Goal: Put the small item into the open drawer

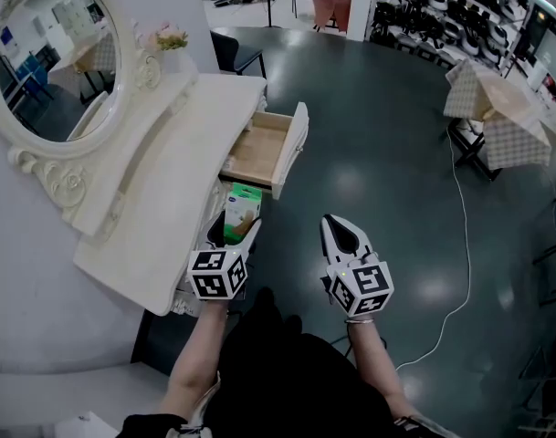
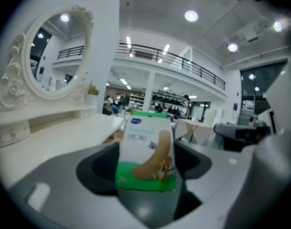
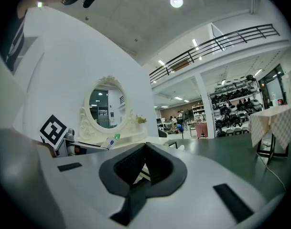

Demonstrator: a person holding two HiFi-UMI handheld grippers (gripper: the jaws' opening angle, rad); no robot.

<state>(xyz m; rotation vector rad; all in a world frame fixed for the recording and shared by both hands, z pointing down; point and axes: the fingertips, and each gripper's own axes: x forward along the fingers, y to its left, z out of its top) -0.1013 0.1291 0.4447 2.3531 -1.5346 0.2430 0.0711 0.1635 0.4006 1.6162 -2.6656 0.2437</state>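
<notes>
The left gripper [image 1: 235, 243] is clamped on the small white-and-green cardboard box [image 1: 242, 210], held upright for transfer. The open wooden drawer [image 1: 290, 150] lies ahead of it. The right gripper [image 1: 344, 237], jaws together and empty, hangs alongside, clear of the path.

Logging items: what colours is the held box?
White box with a green bottom band; clearest in the left gripper view.

green-and-white box [image 1: 241, 212], cream dresser [image 1: 173, 185], pale wood drawer [image 1: 257, 150], dark grey floor [image 1: 387, 153].

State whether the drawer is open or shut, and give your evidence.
Open. In the head view the drawer juts out from the table front, its wooden inside exposed.
</notes>
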